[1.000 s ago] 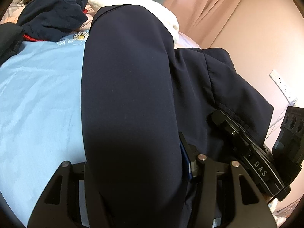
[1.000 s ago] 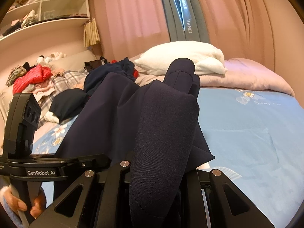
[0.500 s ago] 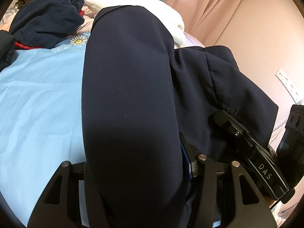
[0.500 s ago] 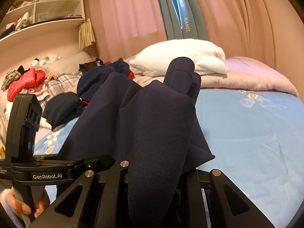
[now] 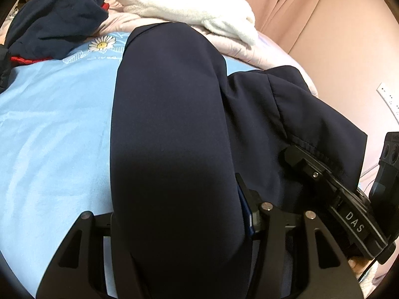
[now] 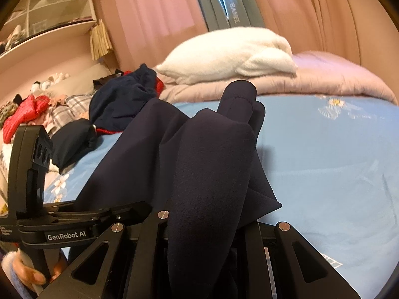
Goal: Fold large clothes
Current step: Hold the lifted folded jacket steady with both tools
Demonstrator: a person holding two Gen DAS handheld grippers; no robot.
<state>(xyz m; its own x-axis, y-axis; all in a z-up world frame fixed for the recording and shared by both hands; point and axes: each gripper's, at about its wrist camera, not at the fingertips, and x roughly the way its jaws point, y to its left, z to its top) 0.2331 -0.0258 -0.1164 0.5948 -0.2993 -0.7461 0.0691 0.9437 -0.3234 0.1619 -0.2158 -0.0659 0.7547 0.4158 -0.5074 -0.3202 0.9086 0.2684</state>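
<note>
A large dark navy garment [image 5: 174, 137] hangs over the light-blue bed sheet [image 5: 54, 129], stretched between both grippers. In the left wrist view a thick fold of it covers my left gripper [image 5: 179, 196], which is shut on it, with only the right fingertip [image 5: 240, 179] showing. My right gripper [image 6: 207, 214] is shut on another bunched fold of the garment [image 6: 212, 162]. The two grippers are close, side by side: the right gripper's body [image 5: 324, 182] shows at the lower right there, and the left gripper's body [image 6: 82, 214] at the lower left here, held by a hand [image 6: 27, 274].
A white pillow [image 6: 232, 54] lies on a pink quilt [image 6: 336, 77] at the bed's head. A heap of navy and red clothes [image 6: 119, 99] and a red jacket [image 6: 25, 112] lie at the left. Pink curtains, a shelf [image 6: 45, 20] and a wall socket [image 5: 387, 97] surround the bed.
Both grippers have carried the garment forward over the bed and slightly down. The pillow and the clothes heap now sit closer. Both grips look unchanged.
</note>
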